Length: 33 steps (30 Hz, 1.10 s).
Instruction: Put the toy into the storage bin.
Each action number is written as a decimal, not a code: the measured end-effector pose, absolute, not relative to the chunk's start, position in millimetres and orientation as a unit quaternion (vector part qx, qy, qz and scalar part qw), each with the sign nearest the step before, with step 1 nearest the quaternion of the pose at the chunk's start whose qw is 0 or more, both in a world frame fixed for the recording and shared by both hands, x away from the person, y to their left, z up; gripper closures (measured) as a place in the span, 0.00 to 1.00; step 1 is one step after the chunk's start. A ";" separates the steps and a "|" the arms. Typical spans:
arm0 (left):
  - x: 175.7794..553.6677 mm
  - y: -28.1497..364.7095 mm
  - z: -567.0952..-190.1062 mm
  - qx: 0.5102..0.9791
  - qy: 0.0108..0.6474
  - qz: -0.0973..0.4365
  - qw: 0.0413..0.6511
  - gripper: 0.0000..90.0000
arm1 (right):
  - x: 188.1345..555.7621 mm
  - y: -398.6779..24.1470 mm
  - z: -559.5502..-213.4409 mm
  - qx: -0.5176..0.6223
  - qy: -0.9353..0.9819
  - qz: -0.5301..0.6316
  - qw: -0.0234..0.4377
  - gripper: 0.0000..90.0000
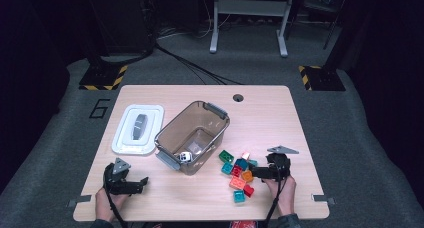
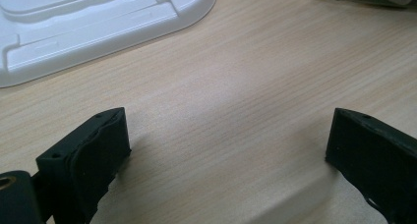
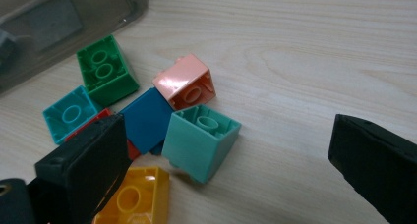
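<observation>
Teal plastic sits nearest the right gripper [image 3: 231, 160]: a mint brick [image 3: 199, 140] lies tipped on its side just inside the left finger [image 3: 86, 170], and nothing is gripped. The jaws stand wide apart and empty over the pile [image 1: 239, 173] — a yellow brick [image 3: 133, 199] under the left finger, a blue one [image 3: 145, 118] and a red one beyond it, a peach one [image 3: 184, 81] and a green one [image 3: 105, 69] farther out, the bin [image 1: 192, 135] past them.

The bricks touch each other, so a close here could catch two at once, or pinch the mint brick by a corner and flick it away, since it rests tilted on a neighbour. The left finger could also come down on the yellow brick and shove the pile instead of straddling one piece. The right finger has bare table beside it, so the closing would push everything one way.

The left gripper [image 2: 226, 150] rests low over bare wood, jaws wide and empty, the white lid [image 2: 98, 27] ahead of its fingers — well apart from the pile. The bin stands unsteadied by it, so a brick dropped against the rim might nudge the bin.
</observation>
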<state>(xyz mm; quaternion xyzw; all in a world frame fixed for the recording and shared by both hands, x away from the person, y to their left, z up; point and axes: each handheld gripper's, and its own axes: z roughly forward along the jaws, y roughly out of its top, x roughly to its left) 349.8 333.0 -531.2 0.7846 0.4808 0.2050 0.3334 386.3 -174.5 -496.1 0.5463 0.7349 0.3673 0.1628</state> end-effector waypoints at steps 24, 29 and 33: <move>353.5 329.9 -531.3 0.781 0.488 0.208 0.331 0.02 | 392.4 -170.3 -503.5 0.578 0.739 0.292 0.186 0.48; 353.7 329.5 -531.4 0.780 0.489 0.209 0.332 0.02 | 393.0 -169.8 -504.7 0.572 0.743 0.295 0.184 0.53; 353.8 329.1 -531.1 0.780 0.490 0.207 0.330 0.02 | 394.9 -168.5 -505.8 0.565 0.749 0.294 0.183 0.64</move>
